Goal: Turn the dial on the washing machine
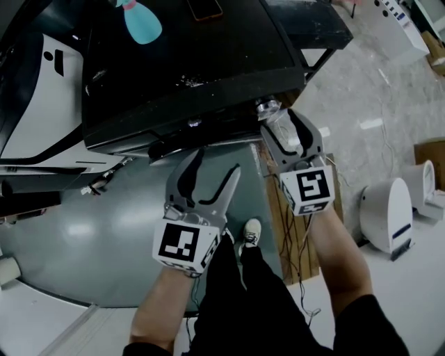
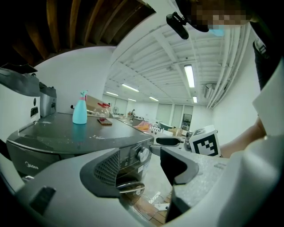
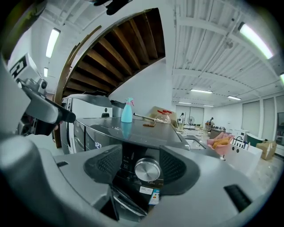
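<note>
The dark washing machine (image 1: 188, 69) is in front of me, and its silver dial (image 1: 268, 108) is on the front panel's right end. My right gripper (image 1: 278, 117) is up at the dial. In the right gripper view the dial (image 3: 147, 170) lies between the spread jaws of that gripper (image 3: 141, 170), and the pads stand off its sides. My left gripper (image 1: 219, 161) hangs open and empty lower down, in front of the machine's door. From the left gripper (image 2: 142, 170) the dial (image 2: 143, 154) shows a little way off, with the right gripper's jaw (image 2: 171, 142) beside it.
On the machine's top stand a teal spray bottle (image 1: 142, 21) and a phone (image 1: 206, 8). A white appliance (image 1: 42, 104) stands to the left. A white device (image 1: 386, 212) sits on the floor to the right. A wooden board with cables (image 1: 292, 229) lies by the person's shoe (image 1: 252, 231).
</note>
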